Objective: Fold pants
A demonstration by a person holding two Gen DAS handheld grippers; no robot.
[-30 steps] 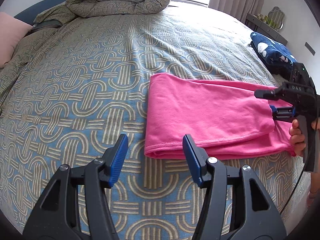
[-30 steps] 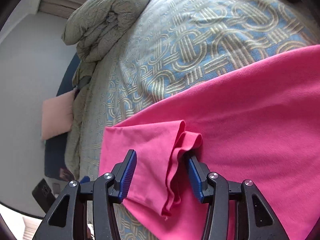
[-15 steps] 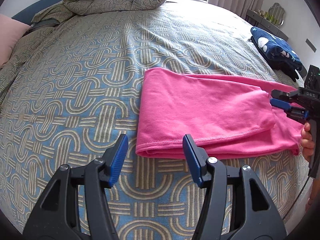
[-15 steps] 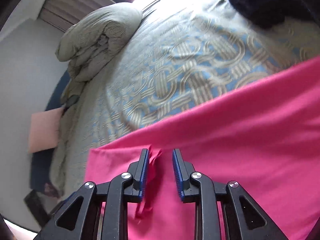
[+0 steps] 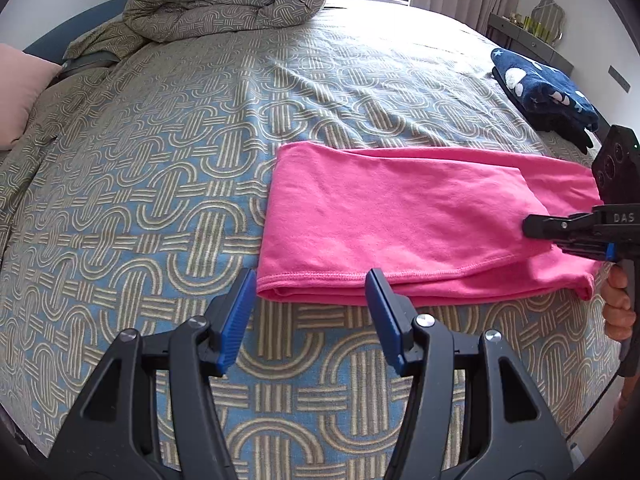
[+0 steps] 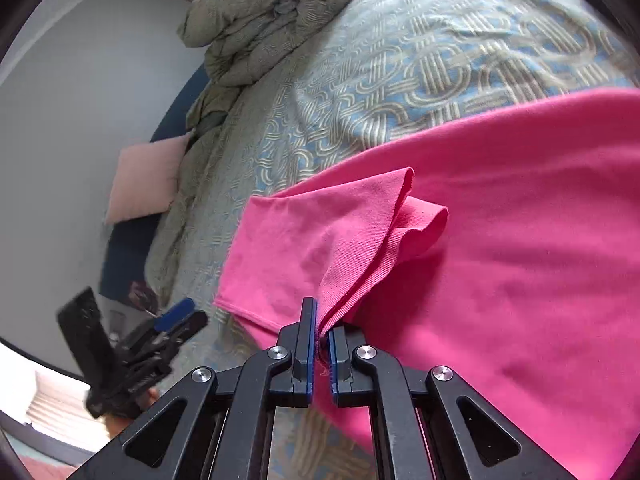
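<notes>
Bright pink jersey pants (image 5: 400, 216) lie folded lengthwise on the patterned bed (image 5: 160, 160). Right tongs (image 6: 321, 346) pinch the ribbed end; left tongs (image 5: 310, 312) gape, empty. Crosswise folds remain.

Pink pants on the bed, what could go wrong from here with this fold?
1. The right claw pinches only a thin edge of the pink pants, so the cloth could slip out when lifted.
2. The left claw is open and off the fabric, so the near fold may drag across the bedspread and come undone.
</notes>
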